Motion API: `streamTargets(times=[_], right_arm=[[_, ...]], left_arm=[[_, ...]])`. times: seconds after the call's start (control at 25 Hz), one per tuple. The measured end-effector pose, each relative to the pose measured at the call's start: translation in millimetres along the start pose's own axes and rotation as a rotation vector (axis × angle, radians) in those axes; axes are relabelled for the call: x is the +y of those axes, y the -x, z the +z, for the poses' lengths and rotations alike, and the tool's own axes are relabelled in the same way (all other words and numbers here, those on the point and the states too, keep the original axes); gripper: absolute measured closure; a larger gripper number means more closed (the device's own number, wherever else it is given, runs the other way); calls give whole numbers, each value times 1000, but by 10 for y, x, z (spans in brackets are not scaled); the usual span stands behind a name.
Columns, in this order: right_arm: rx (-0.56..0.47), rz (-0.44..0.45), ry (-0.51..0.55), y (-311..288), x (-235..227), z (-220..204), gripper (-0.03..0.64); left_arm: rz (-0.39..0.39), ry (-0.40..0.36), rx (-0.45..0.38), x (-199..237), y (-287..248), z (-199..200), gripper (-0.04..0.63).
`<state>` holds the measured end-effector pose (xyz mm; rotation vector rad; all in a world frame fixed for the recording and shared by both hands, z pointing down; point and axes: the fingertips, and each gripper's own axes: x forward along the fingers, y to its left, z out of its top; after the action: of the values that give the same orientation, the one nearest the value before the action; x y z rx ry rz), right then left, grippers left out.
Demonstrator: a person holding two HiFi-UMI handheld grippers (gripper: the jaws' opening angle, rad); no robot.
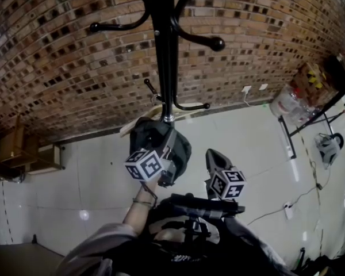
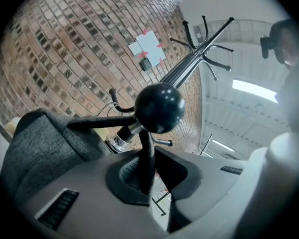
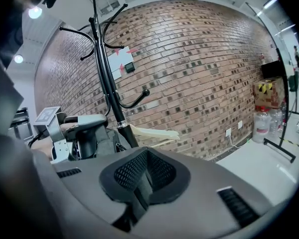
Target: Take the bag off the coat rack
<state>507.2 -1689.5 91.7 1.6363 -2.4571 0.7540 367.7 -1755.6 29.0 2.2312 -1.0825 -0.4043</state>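
Note:
A dark grey bag (image 1: 155,140) hangs low on the black coat rack (image 1: 165,50), just under the pole's chrome ring. My left gripper (image 1: 163,176) is pressed up against the bag's lower right side. In the left gripper view the bag's grey fabric (image 2: 40,148) fills the left, and a ball-tipped hook (image 2: 159,107) sits right above the jaws. The left gripper (image 2: 148,176) is shut on a thin dark strap (image 2: 146,156) that runs down from that ball. My right gripper (image 1: 215,160) hovers to the right of the bag, shut and empty (image 3: 147,176).
A brick wall (image 1: 75,56) stands behind the rack. A cream-coloured arm (image 3: 154,132) sticks out from the pole. Water jugs (image 1: 290,99) and a black frame stand at the right, a wooden shelf (image 1: 17,151) at the left. Cables trail across the white floor (image 1: 259,154).

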Motion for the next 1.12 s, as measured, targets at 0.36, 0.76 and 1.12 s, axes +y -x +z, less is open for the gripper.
streamTargets(times=[0.36,0.76,1.12], right_arm=[[-3,31,5,-153,-82,92,625],[-7,66,-20,-220,31,68,626],[-8,65,-78,-75,98,-34,626]], left_arm=[[-14,154,-83,-178,213,287,552],[-122,119,-93,-601,462,450,552],[-90,87,-74,-525,814,405,552]])
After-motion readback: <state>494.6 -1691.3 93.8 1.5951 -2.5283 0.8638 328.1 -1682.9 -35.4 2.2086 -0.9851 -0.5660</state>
